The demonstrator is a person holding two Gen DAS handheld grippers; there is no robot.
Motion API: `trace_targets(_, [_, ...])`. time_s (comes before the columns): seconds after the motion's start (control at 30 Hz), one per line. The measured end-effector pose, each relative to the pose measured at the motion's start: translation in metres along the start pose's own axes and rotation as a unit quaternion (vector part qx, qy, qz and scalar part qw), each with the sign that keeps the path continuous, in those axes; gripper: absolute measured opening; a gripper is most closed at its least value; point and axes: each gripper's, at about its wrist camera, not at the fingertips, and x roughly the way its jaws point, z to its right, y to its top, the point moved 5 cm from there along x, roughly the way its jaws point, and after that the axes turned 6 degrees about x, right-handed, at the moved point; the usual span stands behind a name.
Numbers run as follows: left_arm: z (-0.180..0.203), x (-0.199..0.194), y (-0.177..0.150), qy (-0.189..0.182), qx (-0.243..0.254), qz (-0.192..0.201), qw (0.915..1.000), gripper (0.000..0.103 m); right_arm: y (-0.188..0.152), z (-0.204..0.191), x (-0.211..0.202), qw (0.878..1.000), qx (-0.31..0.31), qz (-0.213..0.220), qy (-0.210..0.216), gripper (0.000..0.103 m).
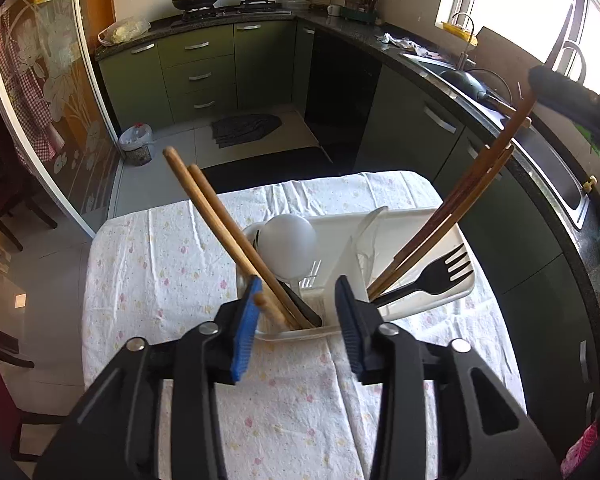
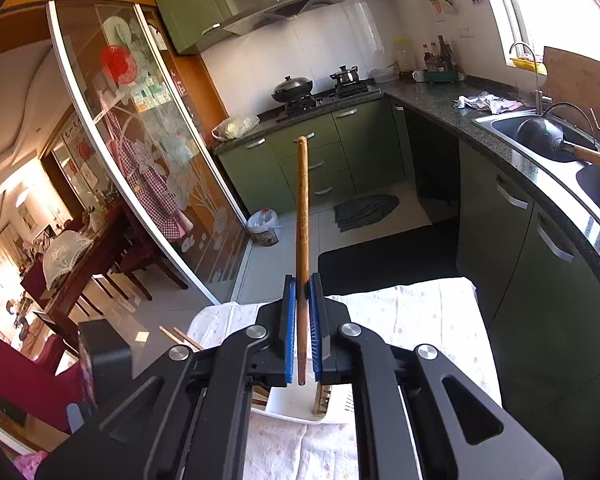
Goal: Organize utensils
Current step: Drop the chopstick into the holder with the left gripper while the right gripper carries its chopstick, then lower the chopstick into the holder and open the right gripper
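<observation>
Green cabinets [image 1: 196, 60] are lining the back wall and curving along the right of the frame under a dark speckled countertop [image 2: 440, 108]. White wall tiles [image 2: 300, 52] are catching daylight that is pouring through the window [image 1: 512, 8] at upper right. A range hood [image 2: 284, 4] is hanging above the stove [image 1: 228, 10]. A sliding glass door [image 2: 148, 152] with etched flowers is standing at left, and pale floor tiles [image 1: 160, 184] are reflecting light.
</observation>
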Motion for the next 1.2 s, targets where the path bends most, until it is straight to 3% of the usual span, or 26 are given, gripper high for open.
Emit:
trace_targets(0.1, [0.004, -0.007, 0.008, 0.015, 0.011, 0.024, 0.9995, 0.055, -0.012, -0.001, 0.015, 1.000, -0.014, -0.010, -0.011, 0.007])
trace_targets(0.43, [-0.003, -0.003, 0.011, 0.013, 0.002, 0.019, 0.9997, 0.055, -0.055, -0.004, 0.045, 0.998, -0.035, -0.045, -0.030, 0.007])
trace_targets(0.8, [0.004, -0.018, 0.010, -0.003, 0.002, 0.032, 0.9995, 0.055, -0.103, -0.001, 0.065, 0.996, -0.064, -0.041, -0.043, 0.008])
trace_targets(1.2, [0.008, -0.022, 0.010, -0.001, 0.003, 0.035, 0.9994, 0.055, -0.116, 0.007, 0.062, 0.996, -0.074, -0.021, -0.042, 0.011])
